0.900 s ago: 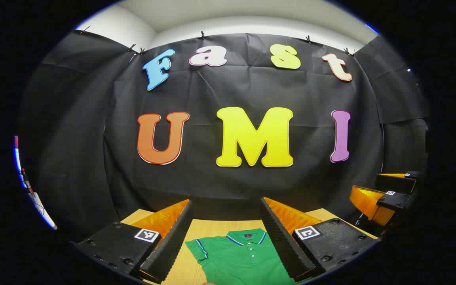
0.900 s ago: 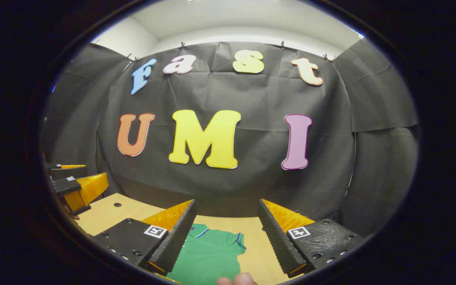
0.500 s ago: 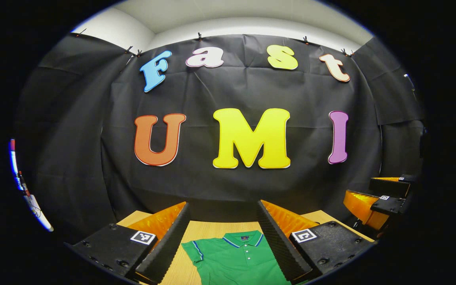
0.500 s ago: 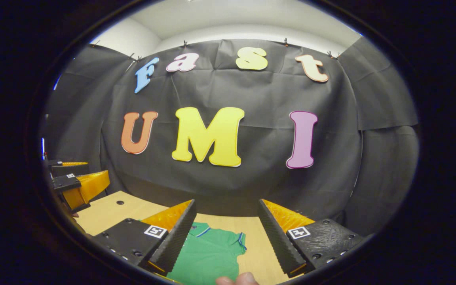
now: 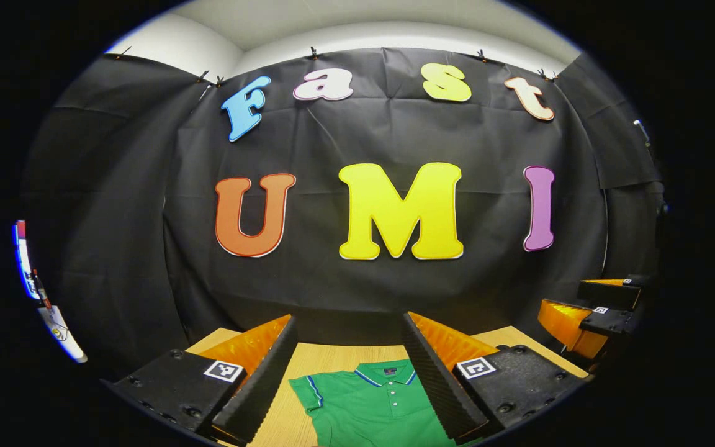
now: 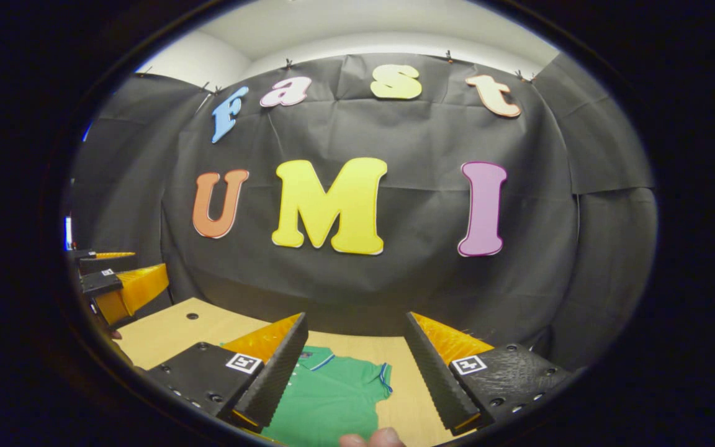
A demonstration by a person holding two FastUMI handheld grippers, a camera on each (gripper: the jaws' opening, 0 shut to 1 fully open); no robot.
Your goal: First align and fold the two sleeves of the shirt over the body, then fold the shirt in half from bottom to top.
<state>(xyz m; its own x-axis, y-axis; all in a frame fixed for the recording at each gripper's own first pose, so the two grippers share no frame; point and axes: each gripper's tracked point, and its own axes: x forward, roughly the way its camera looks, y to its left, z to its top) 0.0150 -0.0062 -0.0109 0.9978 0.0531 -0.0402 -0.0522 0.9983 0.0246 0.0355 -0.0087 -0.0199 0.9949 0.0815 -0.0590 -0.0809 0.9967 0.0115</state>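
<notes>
You have not started: the shirt [image 5: 370, 403] lies flat on the tabletop [image 5: 326, 357], sleeves unfolded as far as shown. Both tongs, left [image 5: 350, 372] and right [image 6: 357, 372], hang above it, wide open and empty, so every fold remains.

In the left gripper view, the left hand-held gripper [image 5: 350, 372] fills the lower middle of the frame: two wedge-shaped fingers with ribbed inner faces, on blocky mounts with round screws and a square black-and-white marker each. The right hand-held gripper [image 5: 587, 313], lower right, shows matching marker tags.
</notes>
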